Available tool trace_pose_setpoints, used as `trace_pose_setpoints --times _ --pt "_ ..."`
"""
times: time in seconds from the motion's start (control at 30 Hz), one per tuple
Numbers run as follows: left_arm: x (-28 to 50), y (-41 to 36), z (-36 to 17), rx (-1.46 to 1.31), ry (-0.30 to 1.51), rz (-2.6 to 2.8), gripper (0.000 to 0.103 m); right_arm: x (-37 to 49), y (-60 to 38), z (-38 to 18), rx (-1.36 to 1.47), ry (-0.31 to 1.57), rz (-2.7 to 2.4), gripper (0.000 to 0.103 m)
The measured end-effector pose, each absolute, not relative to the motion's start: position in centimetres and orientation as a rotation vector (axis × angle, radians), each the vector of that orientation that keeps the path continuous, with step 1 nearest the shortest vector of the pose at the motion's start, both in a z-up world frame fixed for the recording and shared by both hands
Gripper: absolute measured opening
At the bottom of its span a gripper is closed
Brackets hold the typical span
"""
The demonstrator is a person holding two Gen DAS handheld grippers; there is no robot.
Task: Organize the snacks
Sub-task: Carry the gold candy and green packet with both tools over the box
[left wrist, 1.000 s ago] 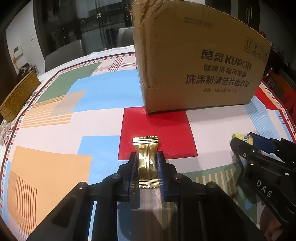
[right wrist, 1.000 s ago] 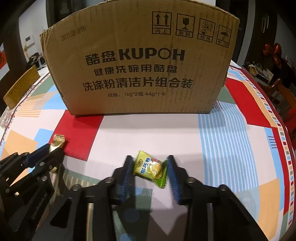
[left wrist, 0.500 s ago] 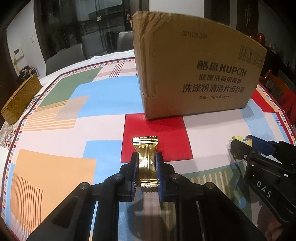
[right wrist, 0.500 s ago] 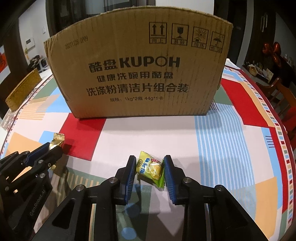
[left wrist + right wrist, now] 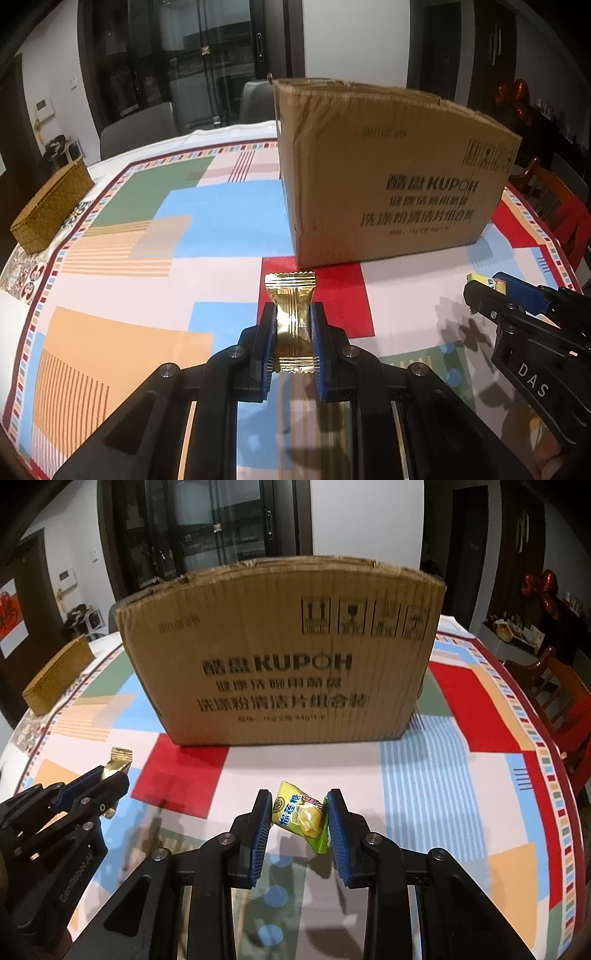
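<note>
Both snacks look light, thin and crinkly, so I judge they will flex and could slip if pinched by a crimped end; the padded middle seems the better hold. The gold foil candy wrapper [image 5: 292, 322] sits at lower centre of the left wrist view, clamped across its middle by the left gripper [image 5: 292, 343], jaws narrow. The yellow-green plastic sweet packet [image 5: 300, 814] sits tilted at lower centre of the right wrist view, pinched by the right gripper [image 5: 297, 821], jaws a little wider. The open brown cardboard box [image 5: 280, 657] stands beyond, upper centre, on the colourful patchwork tablecloth [image 5: 122, 280]
</note>
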State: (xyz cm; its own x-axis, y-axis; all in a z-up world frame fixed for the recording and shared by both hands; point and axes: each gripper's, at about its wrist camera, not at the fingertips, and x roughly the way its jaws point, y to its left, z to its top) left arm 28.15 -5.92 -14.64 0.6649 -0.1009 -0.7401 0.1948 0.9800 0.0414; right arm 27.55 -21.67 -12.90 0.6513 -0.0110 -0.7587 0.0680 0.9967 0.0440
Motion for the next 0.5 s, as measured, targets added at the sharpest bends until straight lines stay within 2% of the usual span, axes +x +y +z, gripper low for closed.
trace_pose_setpoints --times 0.5 --pt "27.0 -6.3 -9.9 0.111 0.766 -0.186 0.019 26.4 -22.0 -8.5 0.088 0.777 -0.034 0.032"
